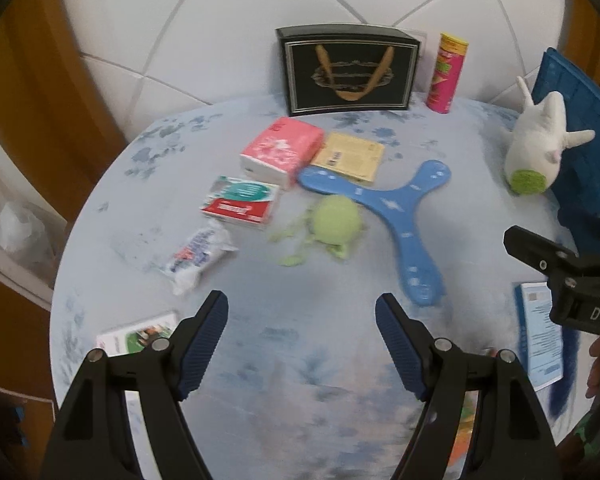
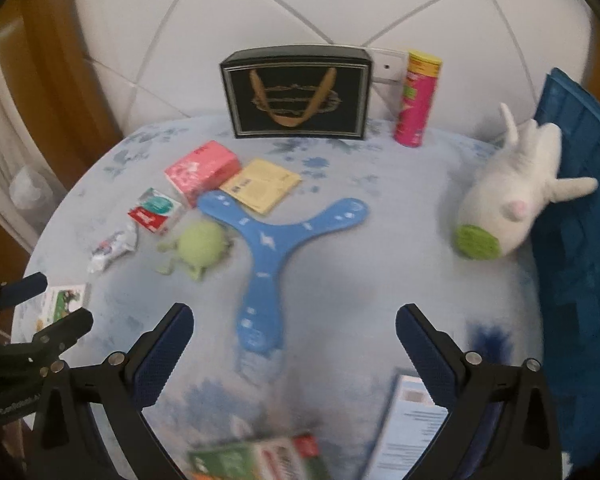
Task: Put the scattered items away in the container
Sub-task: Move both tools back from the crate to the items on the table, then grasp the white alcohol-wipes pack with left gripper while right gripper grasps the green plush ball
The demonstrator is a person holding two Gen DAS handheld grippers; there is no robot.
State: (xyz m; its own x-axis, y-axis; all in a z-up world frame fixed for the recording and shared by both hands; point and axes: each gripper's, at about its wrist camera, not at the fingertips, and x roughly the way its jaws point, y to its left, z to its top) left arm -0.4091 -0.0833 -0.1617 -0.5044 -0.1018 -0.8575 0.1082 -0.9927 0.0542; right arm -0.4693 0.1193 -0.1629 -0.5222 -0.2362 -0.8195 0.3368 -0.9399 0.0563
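A blue crate (image 2: 576, 208) stands at the table's right edge; it also shows in the left wrist view (image 1: 580, 120). A white plush rabbit (image 2: 512, 200) leans against it. A blue three-armed boomerang (image 2: 276, 236), a green ball toy (image 2: 202, 246), a pink tissue pack (image 2: 204, 170), a yellow card (image 2: 262, 186), a red-green box (image 2: 154, 210) and a white wrapper (image 2: 112, 248) lie scattered. My left gripper (image 1: 302, 320) is open above the near table, empty. My right gripper (image 2: 296, 332) is open and empty over the boomerang's near arm.
A black gift box (image 2: 298, 96) and a pink snack tube (image 2: 418, 100) stand at the back against the wall. A blue leaflet (image 2: 414, 428) and a green packet (image 2: 256, 460) lie at the near edge. A small card (image 1: 138, 334) lies near left.
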